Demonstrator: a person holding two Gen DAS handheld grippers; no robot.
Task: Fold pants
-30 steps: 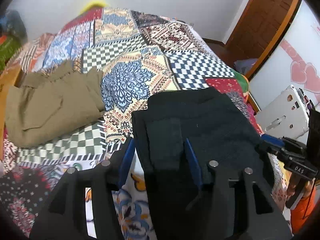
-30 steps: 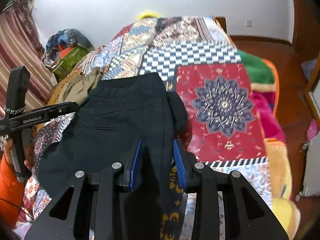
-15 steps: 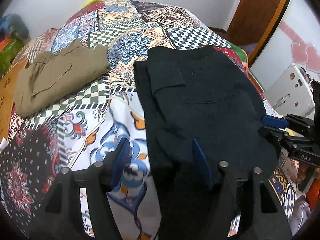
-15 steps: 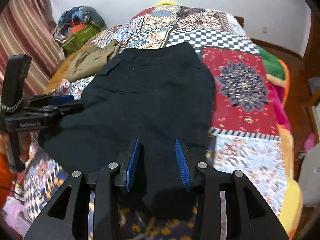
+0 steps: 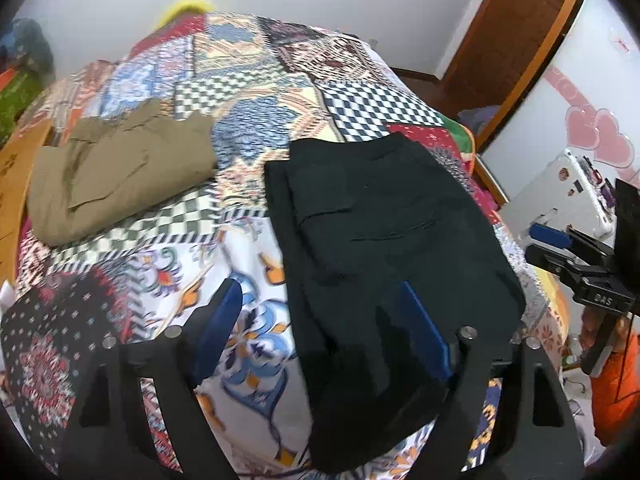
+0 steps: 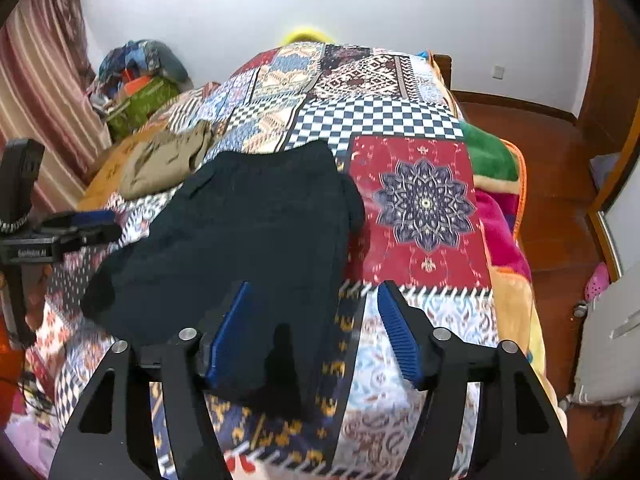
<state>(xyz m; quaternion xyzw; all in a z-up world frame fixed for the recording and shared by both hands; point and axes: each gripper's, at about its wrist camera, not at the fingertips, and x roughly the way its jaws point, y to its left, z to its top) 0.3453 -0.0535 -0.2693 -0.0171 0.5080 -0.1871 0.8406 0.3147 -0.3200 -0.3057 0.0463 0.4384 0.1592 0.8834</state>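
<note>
Folded black pants [image 5: 392, 232] lie flat on the patchwork quilt [image 5: 248, 128], also seen in the right wrist view [image 6: 248, 232]. My left gripper [image 5: 320, 320] hovers over their near left edge, its jaws opening; cloth lies below and between the blue pads [image 5: 218, 332], but neither pad presses it. Over the near right edge, my right gripper [image 6: 314, 328] has its jaws opening too, with nothing pinched. Each gripper shows in the other's view: the right gripper [image 5: 572, 256] and the left gripper [image 6: 72, 228].
Folded khaki pants [image 5: 120, 176] rest on the quilt to the far left. A pile of clothes and bags [image 6: 140, 84] sits by the striped curtain [image 6: 36, 92]. A white case [image 5: 560, 200] and a wooden door [image 5: 520, 32] stand right of the bed.
Both grippers' jaws have widened and let go of the black pants, which now lie flat. Both grippers have drawn back toward the pants' near end.
</note>
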